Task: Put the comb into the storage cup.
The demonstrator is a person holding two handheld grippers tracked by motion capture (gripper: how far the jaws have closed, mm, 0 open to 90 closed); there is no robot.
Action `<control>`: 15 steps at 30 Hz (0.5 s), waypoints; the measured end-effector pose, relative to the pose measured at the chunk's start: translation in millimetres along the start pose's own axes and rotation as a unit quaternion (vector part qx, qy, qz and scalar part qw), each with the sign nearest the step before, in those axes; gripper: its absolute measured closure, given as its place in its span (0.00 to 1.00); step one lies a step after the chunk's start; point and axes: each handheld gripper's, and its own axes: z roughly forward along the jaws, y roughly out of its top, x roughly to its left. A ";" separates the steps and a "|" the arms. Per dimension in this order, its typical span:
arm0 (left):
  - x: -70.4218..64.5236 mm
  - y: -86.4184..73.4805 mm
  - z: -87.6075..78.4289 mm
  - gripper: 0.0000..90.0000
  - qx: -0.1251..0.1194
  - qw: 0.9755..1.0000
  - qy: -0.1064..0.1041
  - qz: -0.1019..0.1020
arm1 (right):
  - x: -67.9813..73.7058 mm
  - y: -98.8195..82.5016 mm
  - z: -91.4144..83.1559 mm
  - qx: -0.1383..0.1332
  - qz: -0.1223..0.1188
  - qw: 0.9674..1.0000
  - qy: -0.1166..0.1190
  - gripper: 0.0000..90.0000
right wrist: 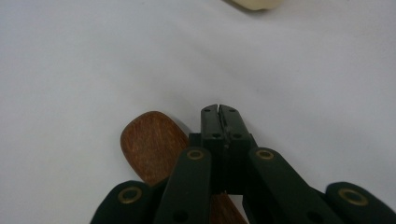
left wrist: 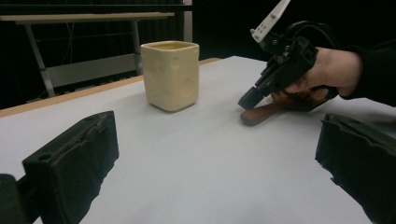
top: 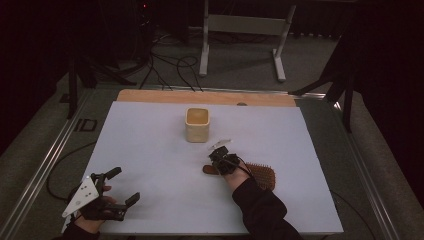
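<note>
We're seeing the right gripper (top: 218, 161) sitting low over the handle of one wooden hairbrush (top: 257, 175), right of the table's centre. The right forearm, in a dark sleeve (top: 260, 207), is coming in from the bottom edge and angling up-left, with the hand wrapped around the gripper body. In the right gripper view its two jaws are pressed tip to tip with nothing showing between them; the brush's rounded brown handle end (right wrist: 152, 142) is lying just beside and partly under them. We can't tell whether the jaws are touching the wood. In the left gripper view the right gripper (left wrist: 261, 91) is pointing down at the handle tip (left wrist: 257, 115).

The left gripper (top: 122, 186) is resting at the near left corner of the white tabletop (top: 150, 150), lying on its side with the grey three-cornered plate facing up. Its jaws are standing wide apart and gripping nothing; bare tabletop is showing between them in the left gripper view.

Count: two grippers, one hairbrush, one cream square cup (top: 197, 124). The cup is standing upright behind the brush, near the table's middle, apart from both grippers. The brush's bristle head is lying beside the right wrist.
</note>
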 end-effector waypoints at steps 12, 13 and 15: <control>-0.6 0.1 0.5 0.00 0.001 1.000 0.000 0.001 | 13.8 -22.8 -14.1 0.009 -0.029 0.999 0.030 1.00; -0.5 0.0 0.6 0.00 0.001 1.000 0.000 0.000 | 14.2 -24.9 -16.0 0.008 -0.029 0.999 0.033 1.00; -0.5 0.0 0.6 0.00 0.001 1.000 0.000 0.000 | 15.1 -28.7 -19.9 0.006 -0.029 0.999 0.037 1.00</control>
